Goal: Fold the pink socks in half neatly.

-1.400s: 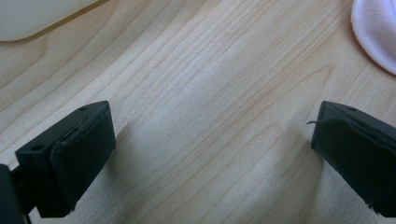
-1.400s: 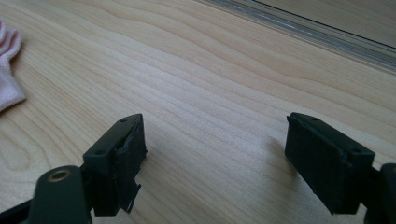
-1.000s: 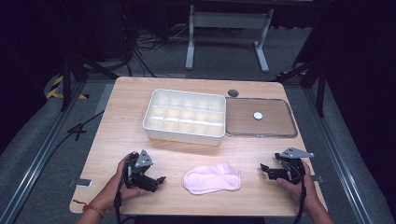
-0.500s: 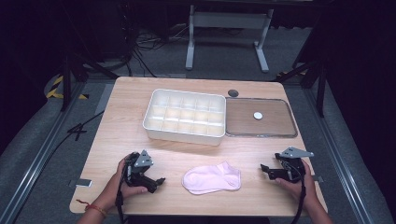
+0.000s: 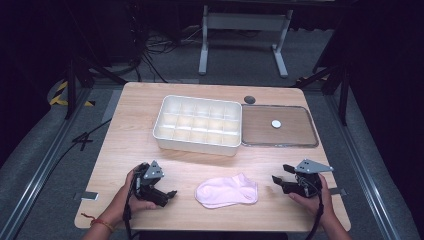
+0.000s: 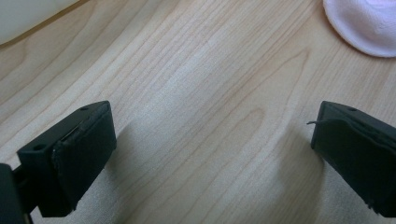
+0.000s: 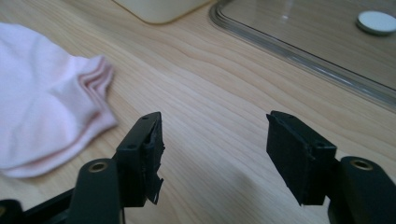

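Wooden table [image 5: 125,130] | pink sock [image 5: 227,190] long axis left-right | jaws apart, right ones just closing, empty

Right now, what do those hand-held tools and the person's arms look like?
Each hand holds black tongs: left tongs, right tongs. Each has two blocky black jaws and a grey three-cornered plate on top; a dark cable trails from each. The forearms are bare, with a red band on the left wrist.

Lighting: bright, even overhead light on the pale wooden table [image 5: 130,130]; dark surroundings. Shadows: soft, short, beneath the 2 black jaws in each gripper view. Glare: faint sheen on the clear rectangular plastic lid [image 7: 299,42]. Focus: both gripper views soft, near jaws blurred; high view slightly grainy
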